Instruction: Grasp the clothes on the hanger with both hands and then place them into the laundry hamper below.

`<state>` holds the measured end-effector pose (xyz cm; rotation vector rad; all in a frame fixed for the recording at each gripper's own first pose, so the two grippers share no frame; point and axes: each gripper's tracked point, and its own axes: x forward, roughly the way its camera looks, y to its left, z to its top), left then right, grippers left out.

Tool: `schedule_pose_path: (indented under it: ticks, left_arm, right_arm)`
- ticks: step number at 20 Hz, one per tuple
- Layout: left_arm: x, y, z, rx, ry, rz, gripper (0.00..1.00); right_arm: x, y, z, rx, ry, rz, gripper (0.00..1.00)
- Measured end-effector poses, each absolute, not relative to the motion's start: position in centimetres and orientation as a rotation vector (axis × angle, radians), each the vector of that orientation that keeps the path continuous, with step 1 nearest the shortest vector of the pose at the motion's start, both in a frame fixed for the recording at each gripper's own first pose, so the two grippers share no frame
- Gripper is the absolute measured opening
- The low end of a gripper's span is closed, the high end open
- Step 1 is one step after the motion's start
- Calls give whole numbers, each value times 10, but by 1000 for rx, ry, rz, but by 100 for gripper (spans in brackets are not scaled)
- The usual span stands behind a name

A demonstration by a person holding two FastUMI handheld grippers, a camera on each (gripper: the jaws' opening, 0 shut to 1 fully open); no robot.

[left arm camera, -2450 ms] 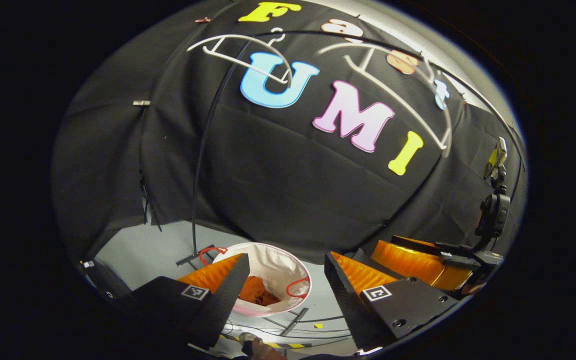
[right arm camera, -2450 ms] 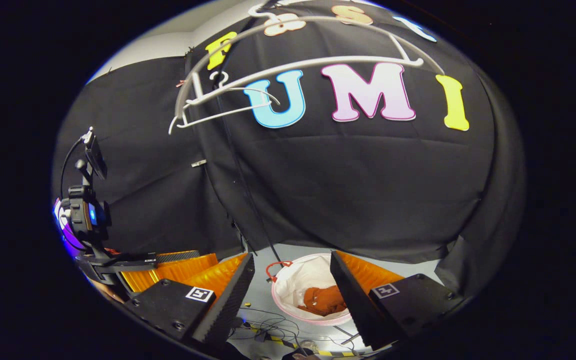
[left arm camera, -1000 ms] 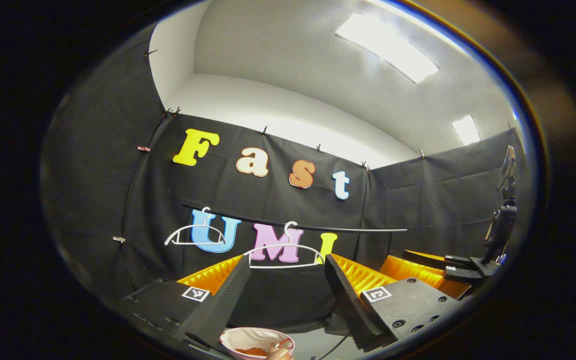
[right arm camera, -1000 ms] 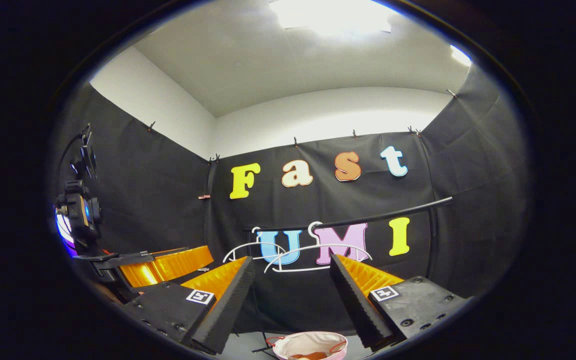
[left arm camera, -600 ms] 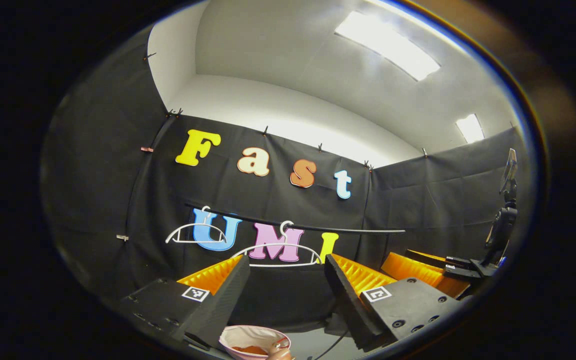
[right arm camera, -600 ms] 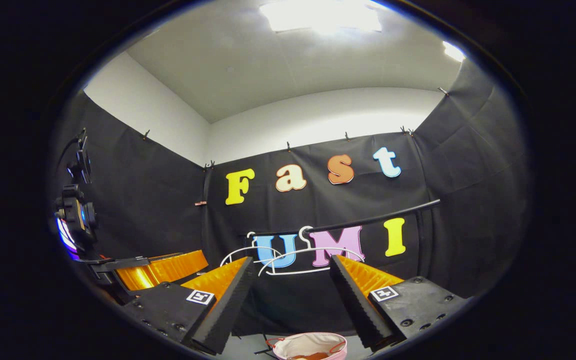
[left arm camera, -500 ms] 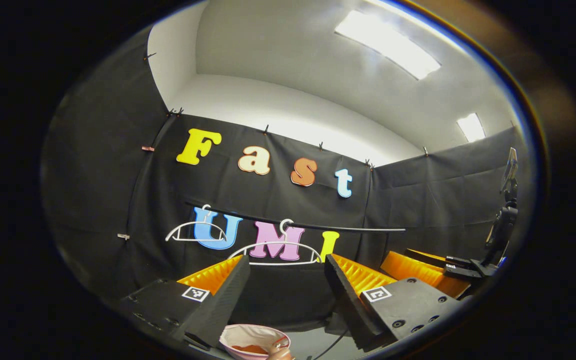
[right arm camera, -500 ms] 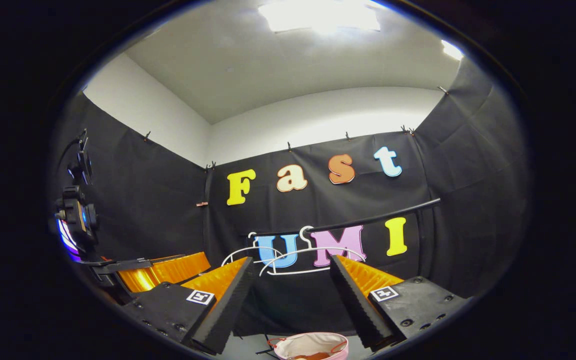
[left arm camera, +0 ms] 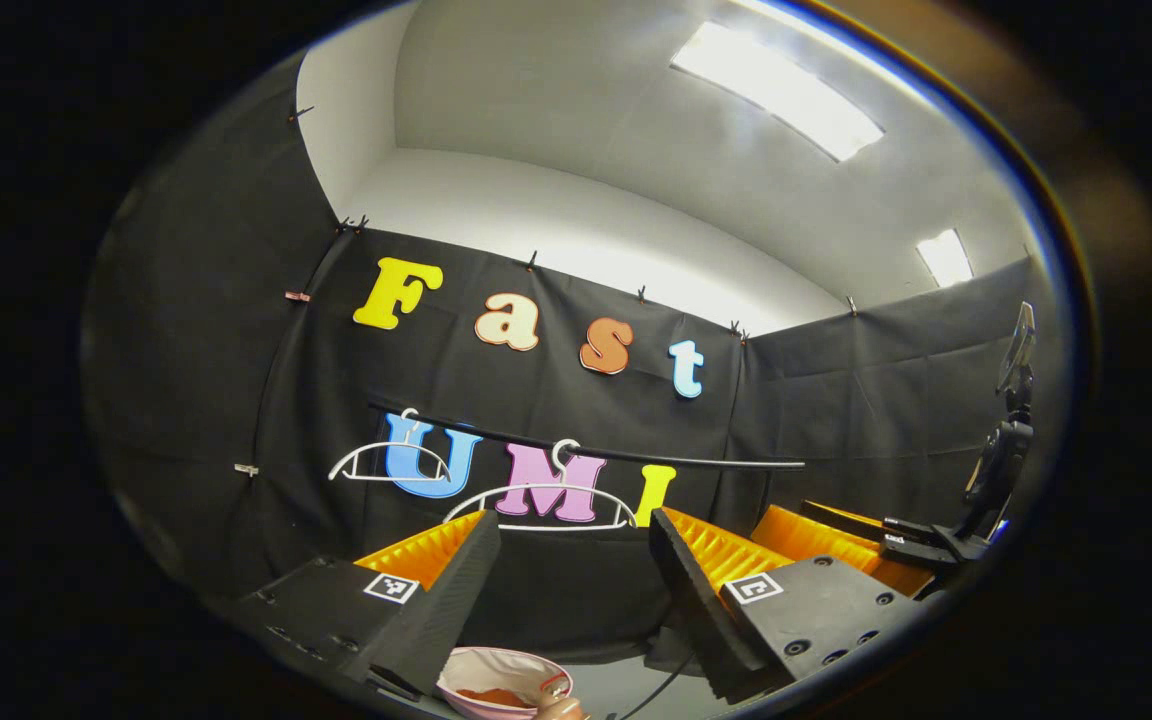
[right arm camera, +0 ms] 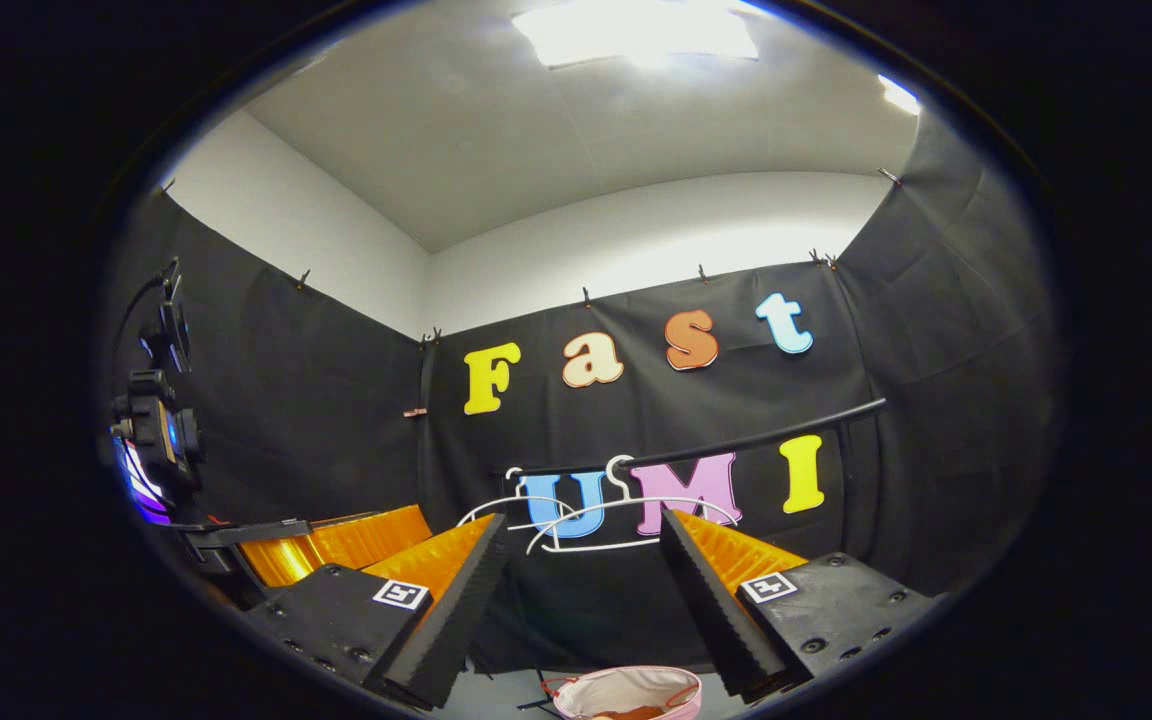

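Left gripper (left arm camera: pixel 566 570): jaws spread, empty, now raised toward the rail.
Hangers (left arm camera: pixel 536 503): both white ones bare.
Hamper (left arm camera: pixel 496 680): down on the floor, orange clothes (left arm camera: pixel 496 697) inside, so the drop looks done.
Right gripper (right arm camera: pixel 576 575): likewise lifted, jaws parted, grasping nothing.

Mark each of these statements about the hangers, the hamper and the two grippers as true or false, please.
1. Two white hangers hang on the black rail. True.
2. A shirt hangs on one hanger. False: both hangers are bare.
3. The laundry hamper holds an orange garment. True.
4. The left gripper is shut on cloth. False: its fingers stand apart with nothing between them.
5. The right gripper is open. True.
6. The hamper hangs above the rail. False: it stands on the floor, below the hangers.
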<state>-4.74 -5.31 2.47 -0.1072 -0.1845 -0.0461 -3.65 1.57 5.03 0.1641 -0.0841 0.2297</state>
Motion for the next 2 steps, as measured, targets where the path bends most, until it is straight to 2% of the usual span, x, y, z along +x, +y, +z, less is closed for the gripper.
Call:
schedule_pose_path:
  ticks: [1, 2]
  left_arm:
    - [-48, -52, 24, -107, -185, -44, 95]
    - [-50, -53, 25, -105, -184, -42, 95]
  right_arm:
    - [-37, 15, 50, 169, -82, 232, 97]
    - [-38, 15, 49, 175, -76, 231, 92]
